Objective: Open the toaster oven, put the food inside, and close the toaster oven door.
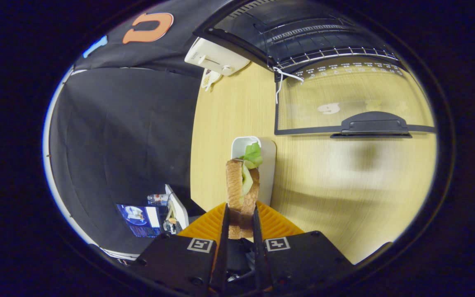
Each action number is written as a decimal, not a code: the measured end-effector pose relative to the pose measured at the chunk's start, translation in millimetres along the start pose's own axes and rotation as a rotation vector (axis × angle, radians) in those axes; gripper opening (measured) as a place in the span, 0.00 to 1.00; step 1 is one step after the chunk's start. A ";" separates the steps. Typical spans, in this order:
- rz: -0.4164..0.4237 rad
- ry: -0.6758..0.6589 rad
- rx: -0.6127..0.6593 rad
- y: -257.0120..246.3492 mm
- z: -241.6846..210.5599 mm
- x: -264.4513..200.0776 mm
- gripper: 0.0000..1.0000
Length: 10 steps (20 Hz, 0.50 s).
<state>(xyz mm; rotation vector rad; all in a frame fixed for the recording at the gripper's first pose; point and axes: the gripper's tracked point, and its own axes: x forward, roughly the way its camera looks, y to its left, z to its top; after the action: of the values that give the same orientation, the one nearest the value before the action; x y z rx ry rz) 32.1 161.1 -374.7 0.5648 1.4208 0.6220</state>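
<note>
Toasted-bread sandwich clamped edgewise in gripper, lifted off bench, apparently for sliding past the dropped oven door.

one sandwich sits clamped between the two fingers of the one gripper. one white tray lies just beyond it at twelve o'clock. one toaster oven stands at one o'clock, its one glass door folded down. one white appliance sits at eleven o'clock.
</note>
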 end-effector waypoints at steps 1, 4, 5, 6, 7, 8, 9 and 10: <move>0.011 -0.008 -0.015 6.7 -1.5 -4.8 0.31; 0.051 -0.042 -0.026 25.9 -4.8 -26.2 0.31; 0.066 -0.058 -0.021 32.8 -5.9 -35.2 0.30; 0.082 -0.075 -0.017 39.6 -6.1 -44.3 0.30; 0.095 -0.095 -0.015 45.2 -6.8 -55.5 0.30; 0.102 -0.118 -0.014 48.5 -6.1 -65.1 0.30; 0.104 -0.144 -0.012 50.8 -5.6 -75.9 0.31; 0.104 -0.173 -0.010 51.3 -3.7 -86.8 0.30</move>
<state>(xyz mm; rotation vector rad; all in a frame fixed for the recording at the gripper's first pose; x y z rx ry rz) 21.4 137.7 -277.1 0.6721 1.2317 0.6465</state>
